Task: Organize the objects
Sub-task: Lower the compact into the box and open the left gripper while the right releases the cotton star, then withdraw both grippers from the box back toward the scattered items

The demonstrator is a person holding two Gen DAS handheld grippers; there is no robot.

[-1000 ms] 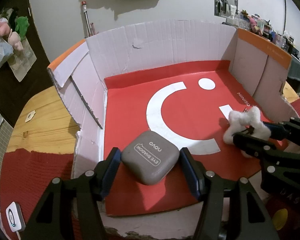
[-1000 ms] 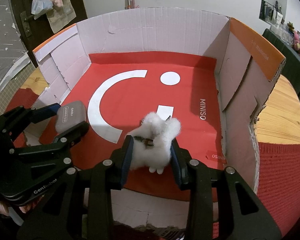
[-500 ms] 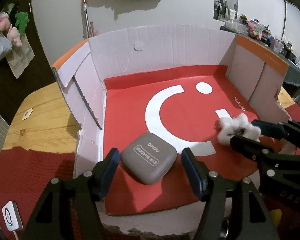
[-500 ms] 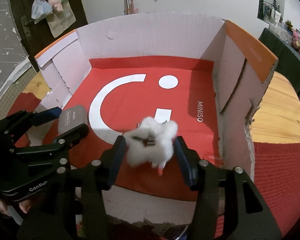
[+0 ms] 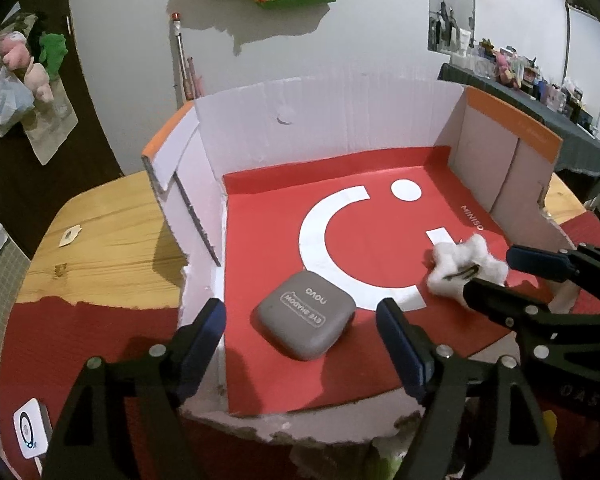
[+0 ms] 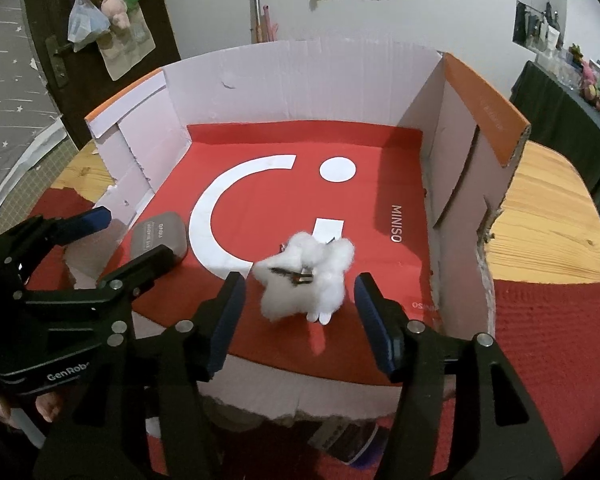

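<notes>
A grey eye-shadow case (image 5: 306,319) lies on the red floor of the cardboard box (image 5: 340,120), near its front left. My left gripper (image 5: 300,312) straddles it with jaws opening; the pads stand clear of the case. A white fluffy toy (image 6: 306,276) with a dark collar rests on the red floor at the front right. My right gripper (image 6: 298,296) is around it, its jaws opening, with gaps on both sides of the toy. In the right wrist view the case (image 6: 158,236) shows behind the left gripper's fingers (image 6: 96,216). The left wrist view shows the toy (image 5: 462,266) between the right gripper's fingers (image 5: 536,264).
The box (image 6: 300,80) has tall white walls with orange flaps and a torn, low front edge. It sits on a wooden table (image 5: 100,236) partly covered by a red mat (image 6: 552,344). A small white device (image 5: 30,434) lies at the mat's front left.
Both grippers have opened wider. The white toy, squeezed a second ago, has dropped free onto the box floor. The grey case has stayed in place while the left pads drew away from it.
</notes>
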